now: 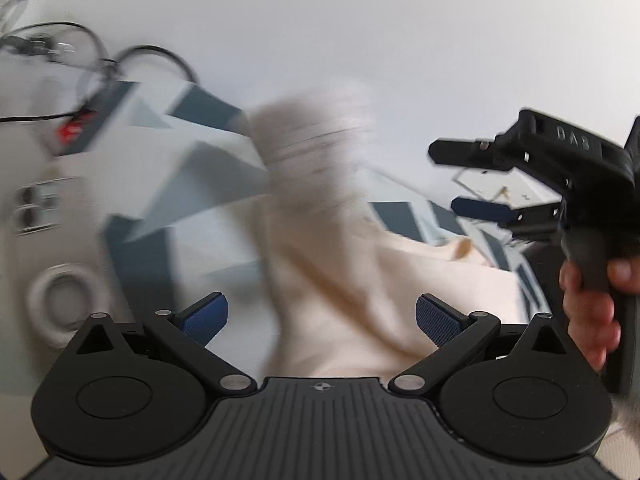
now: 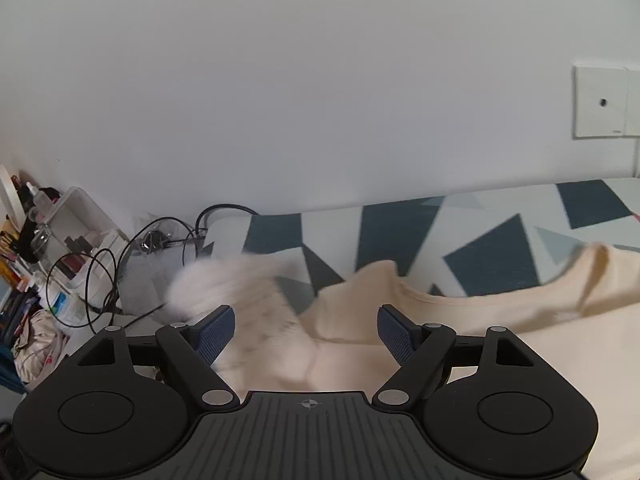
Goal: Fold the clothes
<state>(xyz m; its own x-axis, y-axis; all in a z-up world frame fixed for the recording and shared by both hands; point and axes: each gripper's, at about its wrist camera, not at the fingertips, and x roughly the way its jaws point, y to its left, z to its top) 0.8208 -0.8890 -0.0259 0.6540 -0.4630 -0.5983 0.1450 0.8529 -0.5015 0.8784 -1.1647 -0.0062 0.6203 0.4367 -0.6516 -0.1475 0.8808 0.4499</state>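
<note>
On the far left of the right wrist view, a messy shelf of bottles and boxes stands by the white wall. Looping black cables lie next to it.

The soft cream-coloured sweater lies on the bed sheet with dark blue, grey and white triangles. A fuzzy pale cuff of the sweater shows up blurry just past the left finger of the right claw. This black claw has blue pads, and they are spread wide apart. Nothing is pinched between them. The cream cloth lies right under and in front of the claw and runs off to the right.

In the left wrist view, the left claw is spread wide too, pinching nothing. The sweater sits between and just beyond its blue pads. Further right, a hand holds the right claw above the sweater's far edge.
</note>
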